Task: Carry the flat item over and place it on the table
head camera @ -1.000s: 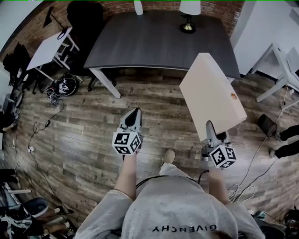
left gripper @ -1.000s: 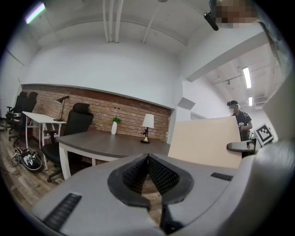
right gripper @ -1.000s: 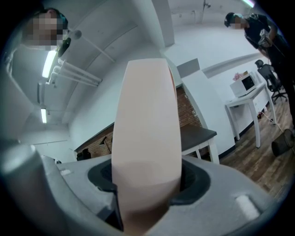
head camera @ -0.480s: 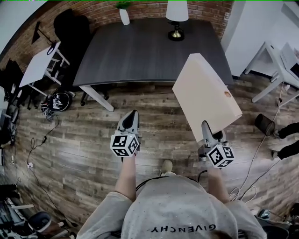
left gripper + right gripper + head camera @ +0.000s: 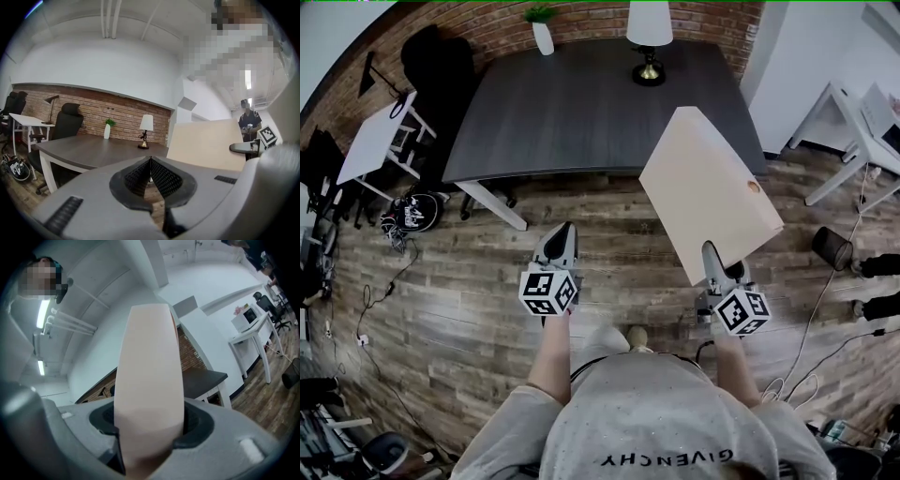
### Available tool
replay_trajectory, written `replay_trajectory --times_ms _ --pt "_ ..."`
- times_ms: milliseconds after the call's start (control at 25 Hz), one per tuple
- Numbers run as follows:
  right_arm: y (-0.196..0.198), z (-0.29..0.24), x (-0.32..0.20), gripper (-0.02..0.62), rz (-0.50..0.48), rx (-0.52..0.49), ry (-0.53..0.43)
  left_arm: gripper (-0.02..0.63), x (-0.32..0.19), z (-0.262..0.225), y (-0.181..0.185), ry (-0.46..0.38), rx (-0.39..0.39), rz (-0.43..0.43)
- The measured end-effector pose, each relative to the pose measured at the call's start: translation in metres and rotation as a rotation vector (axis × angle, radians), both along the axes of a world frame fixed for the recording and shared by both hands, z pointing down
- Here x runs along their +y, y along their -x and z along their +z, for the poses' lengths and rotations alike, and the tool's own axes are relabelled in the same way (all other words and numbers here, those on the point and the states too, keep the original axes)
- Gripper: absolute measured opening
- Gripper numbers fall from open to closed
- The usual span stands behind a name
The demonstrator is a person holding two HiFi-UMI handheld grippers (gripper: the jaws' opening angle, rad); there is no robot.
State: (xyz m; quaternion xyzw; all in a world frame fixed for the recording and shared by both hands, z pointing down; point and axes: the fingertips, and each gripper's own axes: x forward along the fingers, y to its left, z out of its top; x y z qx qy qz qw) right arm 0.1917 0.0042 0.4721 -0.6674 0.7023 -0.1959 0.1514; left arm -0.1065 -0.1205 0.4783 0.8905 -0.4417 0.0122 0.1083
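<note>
A flat pale beige board (image 5: 708, 192) is held up in the air over the wooden floor, tilted, its far end overlapping the near right corner of the dark grey table (image 5: 581, 103). My right gripper (image 5: 710, 253) is shut on the board's near edge; in the right gripper view the board (image 5: 149, 380) fills the gap between the pads edge-on. My left gripper (image 5: 562, 234) hangs over the floor in front of the table, jaws shut with nothing between them (image 5: 150, 161). The board (image 5: 208, 143) also shows to the right in the left gripper view.
A lamp (image 5: 648, 37) and a white vase with a plant (image 5: 543, 33) stand at the table's far edge by the brick wall. A small white desk (image 5: 375, 127) and black chair stand left, a white desk (image 5: 862, 117) right. Cables lie on the floor.
The table has come nearer in the head view. The board and both grippers have moved forward with me, the board now reaching the table's corner.
</note>
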Motion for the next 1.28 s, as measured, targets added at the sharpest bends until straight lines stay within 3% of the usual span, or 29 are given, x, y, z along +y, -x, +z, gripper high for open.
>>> replay_trajectory --times_ms 520,1280 --pt "0.000 0.019 -0.029 0.276 0.004 -0.187 0.013 -0.002 -0.010 0.022 0.010 0.034 -0.029 -0.021" --pt "-0.012 0.036 -0.155 0.278 0.050 -0.309 0.057 -0.002 -0.150 0.017 -0.058 0.031 -0.020 0.102"
